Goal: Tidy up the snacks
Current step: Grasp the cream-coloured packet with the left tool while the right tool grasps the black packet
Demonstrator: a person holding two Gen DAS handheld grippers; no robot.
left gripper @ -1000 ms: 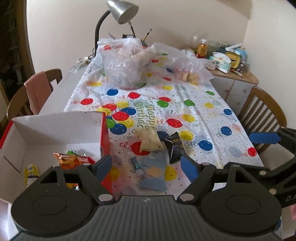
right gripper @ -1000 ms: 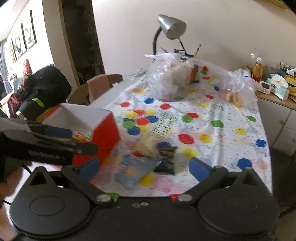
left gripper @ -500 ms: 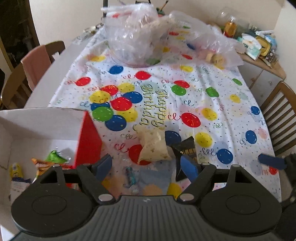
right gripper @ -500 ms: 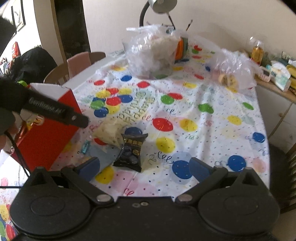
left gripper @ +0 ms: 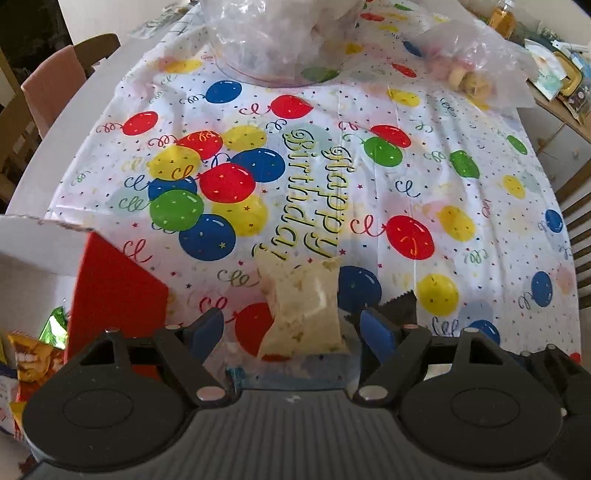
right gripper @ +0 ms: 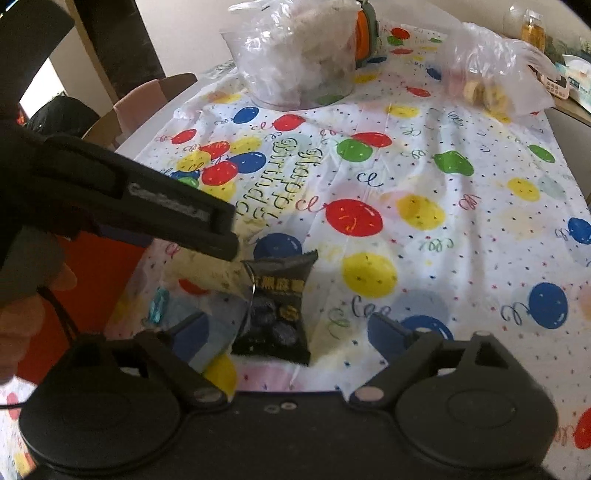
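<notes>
A pale yellow snack packet (left gripper: 306, 310) lies on the balloon tablecloth, between the open blue pads of my left gripper (left gripper: 293, 330). A black snack packet (right gripper: 277, 310) lies beside it, between the open pads of my right gripper (right gripper: 291, 334); only its corner (left gripper: 400, 302) shows in the left wrist view. A pale blue packet (right gripper: 207, 332) and a small teal candy (right gripper: 159, 304) lie under and left of these. A red box with white inside (left gripper: 110, 288) stands at the left and holds orange and green snack packets (left gripper: 37, 354). The left gripper's arm (right gripper: 147, 199) crosses the right wrist view.
A large clear plastic bag of snacks (left gripper: 280, 33) and a smaller bag of round snacks (left gripper: 476, 62) sit at the table's far end. Wooden chairs stand at the left (left gripper: 55, 74) and right (left gripper: 580, 221). A cluttered side cabinet (left gripper: 561, 81) is at the far right.
Both grippers have moved forward and down toward the packets. The yellow packet now lies between the left pads, the black packet between the right pads. Both stay open.
</notes>
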